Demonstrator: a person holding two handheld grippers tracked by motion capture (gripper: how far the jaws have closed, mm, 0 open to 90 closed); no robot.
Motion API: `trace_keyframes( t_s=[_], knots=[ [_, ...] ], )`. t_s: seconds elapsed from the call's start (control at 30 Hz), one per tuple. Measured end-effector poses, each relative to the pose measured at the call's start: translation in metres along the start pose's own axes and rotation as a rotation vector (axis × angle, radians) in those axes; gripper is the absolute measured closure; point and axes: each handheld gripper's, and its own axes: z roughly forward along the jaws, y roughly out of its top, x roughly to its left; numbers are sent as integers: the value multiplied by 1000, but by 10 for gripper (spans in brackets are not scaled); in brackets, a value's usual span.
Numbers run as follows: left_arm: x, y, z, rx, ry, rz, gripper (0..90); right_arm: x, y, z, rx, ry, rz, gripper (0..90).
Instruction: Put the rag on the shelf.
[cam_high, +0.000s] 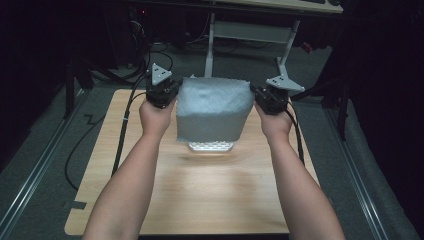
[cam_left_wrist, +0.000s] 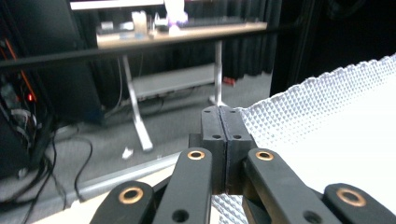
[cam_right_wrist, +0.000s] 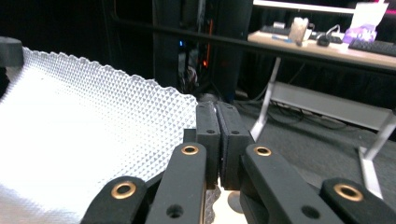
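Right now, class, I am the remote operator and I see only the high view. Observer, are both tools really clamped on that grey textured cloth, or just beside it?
Observer: The left tool has its jaws shut on the grey textured cloth, at a corner of it.
Operator: And the right one?
Observer: The right tool is likewise shut on a corner of the cloth.
Operator: What is the cloth's surface like up close?
Observer: It is embossed with a fine raised diamond pattern, and its edge is wavy.

Perforated object (cam_high: 211, 146) on counter (cam_high: 200, 195): mostly hidden beneath hanging textured sheet (cam_high: 214, 109), blurred, kind undeterminable. Sheet's corners pinched out of sight between each hand-held gripper's jaws.
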Motion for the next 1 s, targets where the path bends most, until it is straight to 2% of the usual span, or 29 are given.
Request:
trace_keyframes(
  t_s=[0.03,0.1,0.2,0.33,0.57,0.7,0.87,1.0],
  knots=[
    [0,0,0,0,0,0,898,-1,-2,4,16,2,-3,897],
    [2,-11,5,34,-13,-20,898,-3,-8,10,37,5,1,897],
    [2,-22,10,83,-22,-16,898,-5,-16,17,58,16,10,896],
    [2,-38,8,129,-50,-22,898,-6,-32,23,83,33,17,897],
    [1,-62,3,162,-88,-24,898,-4,-58,31,122,63,33,896],
    [1,-73,2,165,-103,-52,898,-4,-64,31,125,80,41,895],
    [-4,-86,2,184,-128,-56,898,-4,-73,30,134,87,40,895],
    [-8,-89,2,210,-142,-46,898,-6,-79,29,144,107,64,895]
  ],
)
